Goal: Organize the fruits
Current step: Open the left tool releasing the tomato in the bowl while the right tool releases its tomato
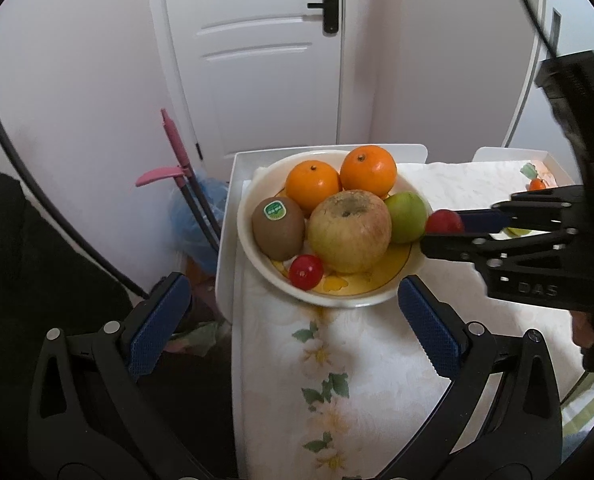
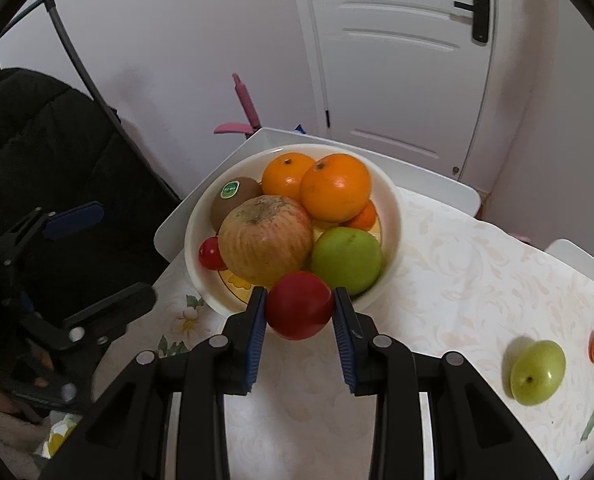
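Through the left wrist camera, we see our left gripper (image 1: pixel 293 312) hanging wide open with nothing in it, just short of the bowl (image 1: pixel 249 236), likely held back so the other side has room. The bowl sits on the flowered cloth (image 1: pixel 337 380) and holds two oranges (image 1: pixel 312 186), a kiwi (image 1: pixel 277 227), a big apple (image 1: pixel 349 232), a green fruit (image 1: pixel 407 216) and a small red tomato (image 1: pixel 306 271) at 6 o'clock. From 3 o'clock our right gripper (image 1: pixel 443 226) reaches in level with the rim, a red fruit (image 1: pixel 443 221) pinched at its tips.

Through the right wrist camera, we see the right gripper's (image 2: pixel 299 308) jaws closed partway on the red fruit (image 2: pixel 299 305), its blue pads (image 2: pixel 257 320) pressing both sides. It sits right at the bowl's (image 2: pixel 393 208) near rim, at 6 o'clock of the pile, presumably to be dropped into the gap before the apple (image 2: pixel 265 238). Another green fruit (image 2: pixel 537 372) lies apart on the cloth at 4 o'clock, not yet gathered.
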A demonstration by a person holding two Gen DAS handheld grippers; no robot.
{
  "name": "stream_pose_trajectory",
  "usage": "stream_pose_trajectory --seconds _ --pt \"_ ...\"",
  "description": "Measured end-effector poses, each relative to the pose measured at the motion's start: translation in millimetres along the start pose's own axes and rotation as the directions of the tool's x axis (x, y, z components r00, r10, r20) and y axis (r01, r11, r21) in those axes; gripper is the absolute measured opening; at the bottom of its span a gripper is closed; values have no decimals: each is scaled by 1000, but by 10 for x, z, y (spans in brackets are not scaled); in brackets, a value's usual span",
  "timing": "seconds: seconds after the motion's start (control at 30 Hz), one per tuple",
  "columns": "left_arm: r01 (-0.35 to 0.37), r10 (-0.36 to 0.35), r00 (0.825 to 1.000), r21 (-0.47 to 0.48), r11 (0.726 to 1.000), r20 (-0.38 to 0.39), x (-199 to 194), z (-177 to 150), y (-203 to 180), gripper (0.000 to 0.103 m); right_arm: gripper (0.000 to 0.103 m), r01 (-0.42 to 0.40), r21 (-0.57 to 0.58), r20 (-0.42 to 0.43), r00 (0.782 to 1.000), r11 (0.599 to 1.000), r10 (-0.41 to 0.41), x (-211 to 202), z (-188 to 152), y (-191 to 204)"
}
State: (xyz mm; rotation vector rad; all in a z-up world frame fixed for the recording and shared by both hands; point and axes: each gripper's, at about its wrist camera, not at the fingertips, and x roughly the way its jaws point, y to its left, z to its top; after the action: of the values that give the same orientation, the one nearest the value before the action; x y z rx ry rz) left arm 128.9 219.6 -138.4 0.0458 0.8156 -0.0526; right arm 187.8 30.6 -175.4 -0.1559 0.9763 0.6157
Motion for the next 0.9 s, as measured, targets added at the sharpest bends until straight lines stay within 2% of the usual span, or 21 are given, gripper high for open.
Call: stream_pose_trajectory --seconds 0.4,0.43,0.47,0.5,0.57,0.63,0.8,0.9 --pt "-19 19 1000 -9 1000 -8 -13 -126 20 103 30 -25 -61 -3 1000 998 25 233 -3 71" --pt "-20 20 1000 -11 1000 -5 -26 -132 20 103 34 -33 -61 -2 999 998 33 229 -5 72" --pt "-21 21 1000 -12 1000 -2 -40 -134 20 103 46 -52 -57 -1 999 997 52 217 -6 67" --pt "-23 23 1000 -13 1000 -2 -54 -138 18 103 54 -64 -49 3 998 997 64 201 -5 57" --pt "-24 24 1000 -16 1000 -2 -77 -147 13 103 79 -58 -38 15 998 998 59 176 -3 46" --pt "-24 24 1000 -18 1000 -2 -98 -148 12 103 88 -48 -35 29 998 998 49 125 -13 29" --pt "-24 25 1000 -21 999 6 -185 -109 5 103 88 -25 -13 53 998 1000 26 -32 -42 -19" --pt "-29 30 999 -16 999 19 -261 -59 -6 103 102 -13 -1 66 998 1000 13 -142 -55 -25"
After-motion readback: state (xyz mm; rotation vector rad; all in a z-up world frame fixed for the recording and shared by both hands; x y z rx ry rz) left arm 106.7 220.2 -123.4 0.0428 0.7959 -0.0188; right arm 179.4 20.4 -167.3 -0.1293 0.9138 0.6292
